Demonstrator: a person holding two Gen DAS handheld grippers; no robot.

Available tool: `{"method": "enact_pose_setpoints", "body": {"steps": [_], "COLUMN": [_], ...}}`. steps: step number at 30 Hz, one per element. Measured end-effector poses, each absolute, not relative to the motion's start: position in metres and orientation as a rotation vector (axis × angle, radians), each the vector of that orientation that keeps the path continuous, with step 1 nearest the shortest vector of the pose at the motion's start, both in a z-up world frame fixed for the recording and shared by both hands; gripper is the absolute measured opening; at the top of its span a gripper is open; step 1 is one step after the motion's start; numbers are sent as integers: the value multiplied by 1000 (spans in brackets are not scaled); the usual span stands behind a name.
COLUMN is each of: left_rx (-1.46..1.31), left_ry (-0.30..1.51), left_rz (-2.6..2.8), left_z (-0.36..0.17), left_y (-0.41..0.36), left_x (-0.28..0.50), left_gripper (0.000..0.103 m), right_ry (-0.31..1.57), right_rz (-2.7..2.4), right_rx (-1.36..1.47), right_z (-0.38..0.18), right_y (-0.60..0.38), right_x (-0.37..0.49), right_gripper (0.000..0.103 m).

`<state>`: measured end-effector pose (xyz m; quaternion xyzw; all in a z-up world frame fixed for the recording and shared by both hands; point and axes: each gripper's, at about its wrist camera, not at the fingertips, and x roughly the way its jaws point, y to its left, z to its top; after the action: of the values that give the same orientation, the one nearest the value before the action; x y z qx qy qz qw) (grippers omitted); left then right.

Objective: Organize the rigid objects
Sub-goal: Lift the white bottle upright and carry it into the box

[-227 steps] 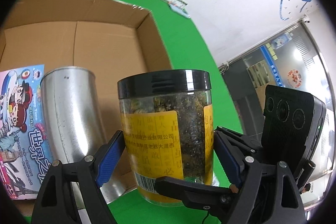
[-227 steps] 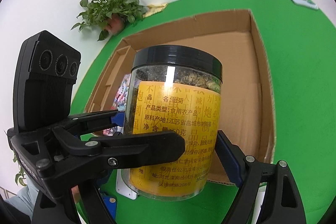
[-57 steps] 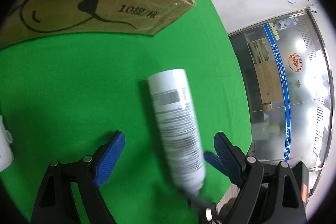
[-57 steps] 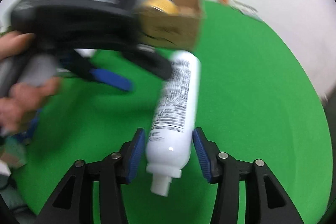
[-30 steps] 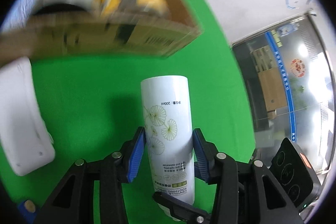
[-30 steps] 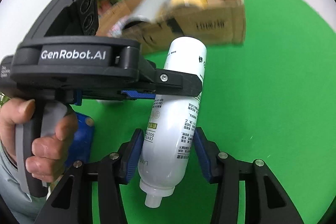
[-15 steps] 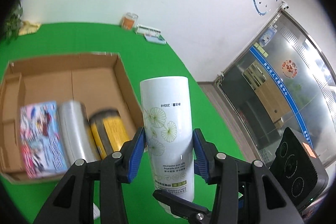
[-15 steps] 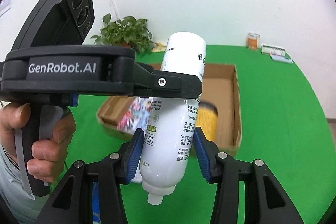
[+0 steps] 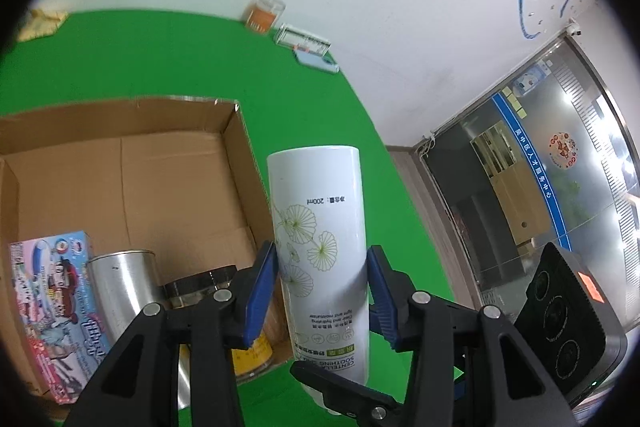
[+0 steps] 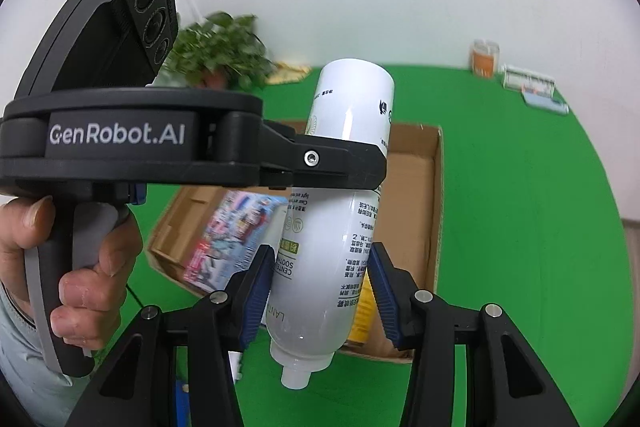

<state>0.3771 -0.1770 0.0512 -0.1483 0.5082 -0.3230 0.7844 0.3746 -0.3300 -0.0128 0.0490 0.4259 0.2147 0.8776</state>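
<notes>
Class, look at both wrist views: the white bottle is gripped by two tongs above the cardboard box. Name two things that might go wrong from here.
1. Both the left tongs and the right tongs clamp the white bottle; if the hands diverge, it may twist loose.
2. The cardboard box already holds a steel can, a jar and a colourful book; lowering the bottle could knock them.

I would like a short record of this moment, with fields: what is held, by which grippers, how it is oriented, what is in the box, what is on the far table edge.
held: white bottle
grippers: left gripper and right gripper, both shut on it
orientation: nozzle end toward the cameras, flat base pointing away
box: cardboard box holds a colourful carton, a metal can and a yellow-label jar
far edge: orange container
</notes>
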Motion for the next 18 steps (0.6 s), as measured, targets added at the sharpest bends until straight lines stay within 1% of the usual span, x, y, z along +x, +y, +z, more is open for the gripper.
{"method": "enact_pose_setpoints", "body": {"steps": [8,11,14,18], "left_rx": [-380,-371,-409,-409], "left_ry": [1259,1306,1355,1374], "left_rz": [-696,-694,-691,-680], "left_z": [-29,-46,-59,-63], "left_y": [-193,-199,-202,-206], "left_x": [416,421,426,428], "left_gripper": [44,44,45,46], "right_ry": [1019,1062,1090,1107], "right_rz": [400,382,374,361], "right_rx": [109,109,130,137], "right_z": [-92,-113,-122,-127], "right_y": [-344,-347,-352,-357], "right_x": [407,412,413,418], "right_gripper": [45,45,45,45]}}
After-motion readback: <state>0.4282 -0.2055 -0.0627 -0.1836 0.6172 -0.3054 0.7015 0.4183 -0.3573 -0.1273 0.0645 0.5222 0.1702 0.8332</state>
